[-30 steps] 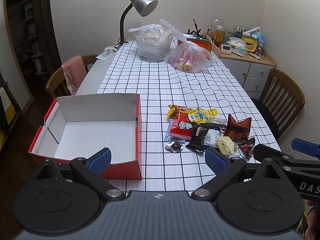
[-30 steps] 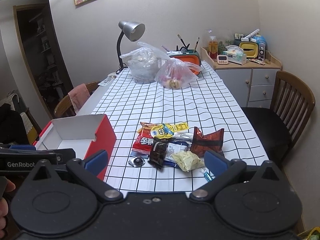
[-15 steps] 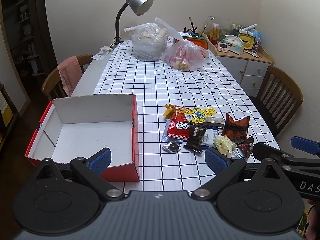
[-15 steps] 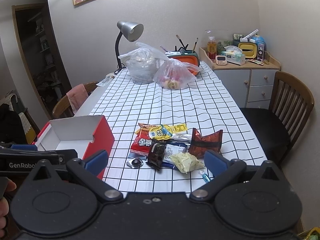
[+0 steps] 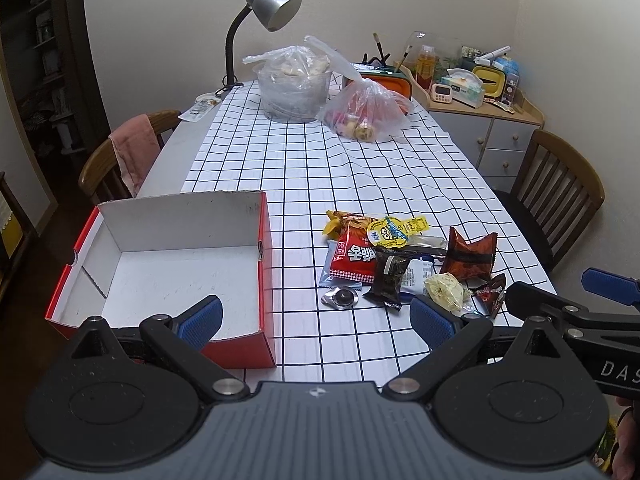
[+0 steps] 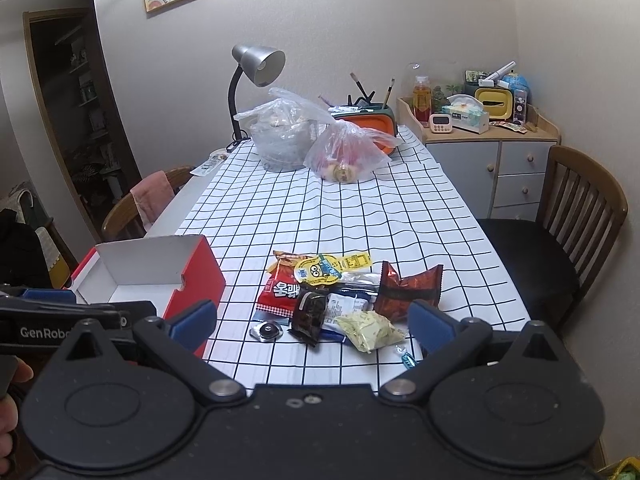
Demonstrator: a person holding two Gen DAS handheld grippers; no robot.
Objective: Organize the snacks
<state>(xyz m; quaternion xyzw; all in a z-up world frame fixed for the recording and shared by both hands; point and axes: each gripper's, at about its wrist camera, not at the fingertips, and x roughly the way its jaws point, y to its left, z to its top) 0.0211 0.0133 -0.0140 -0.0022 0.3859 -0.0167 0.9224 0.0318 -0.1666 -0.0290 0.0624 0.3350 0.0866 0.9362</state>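
Note:
A pile of snack packets [image 5: 396, 256] [image 6: 340, 296] lies on the checked tablecloth near the front edge: a red packet [image 5: 356, 258], a black one [image 5: 388, 276], a dark red bag [image 5: 470, 258], a pale yellow wrapper [image 5: 442, 288] and a small silver sachet [image 5: 340, 299]. To its left stands an open red box [image 5: 168, 264] [image 6: 160, 276], white inside and empty. My left gripper [image 5: 316, 318] hangs open over the front edge, between box and pile. My right gripper [image 6: 312, 320] is open too, just short of the pile. Neither holds anything.
Two clear plastic bags [image 5: 296, 80] [image 5: 366, 114], an orange container [image 5: 384, 82] and a grey desk lamp [image 5: 272, 0] stand at the table's far end. Wooden chairs [image 5: 556, 192] [image 5: 128, 156] flank the table. A cluttered cabinet [image 6: 480, 148] stands at the back right.
Both views have shifted slightly; the box and the snacks sit a little lower left in frame. Nothing on the table moved and both grippers stay open.

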